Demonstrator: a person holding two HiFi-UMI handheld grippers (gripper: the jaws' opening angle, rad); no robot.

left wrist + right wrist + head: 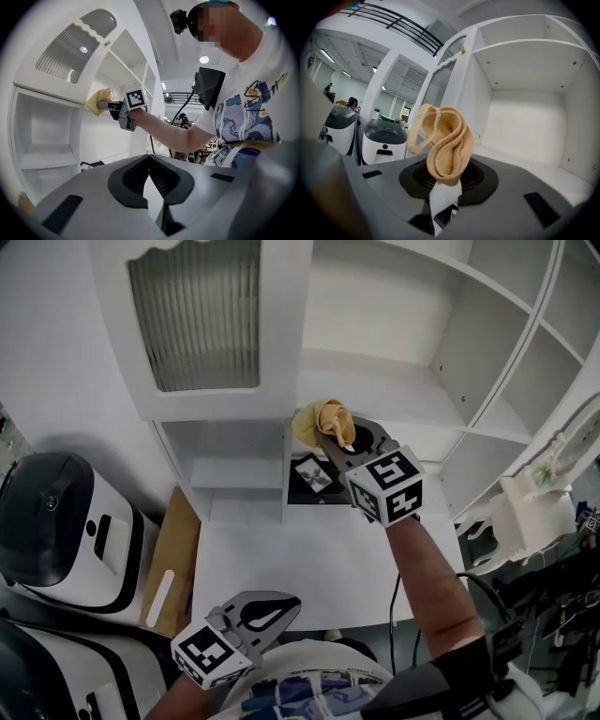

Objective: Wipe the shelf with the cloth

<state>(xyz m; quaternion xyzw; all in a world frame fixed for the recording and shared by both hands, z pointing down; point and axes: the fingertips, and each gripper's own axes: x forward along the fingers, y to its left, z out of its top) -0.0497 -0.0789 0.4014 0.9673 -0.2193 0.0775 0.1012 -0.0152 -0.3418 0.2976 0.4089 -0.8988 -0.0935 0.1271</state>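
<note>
Right gripper (339, 439) clamped on the yellow cloth (445, 145). The cloth stands bunched above the jaws, held in the air just in front of the shelf (534, 168), not yet touching it. Left gripper (150, 176) low by the body, jaws together, nothing between them.

Step, as I judge it: lower the cloth flat onto the board, press lightly, sweep side to side.

Ribbed door (197, 315) close on the left; upright panel (473, 352) bounds the right; board above caps the height. Open room runs back to the rear wall
</note>
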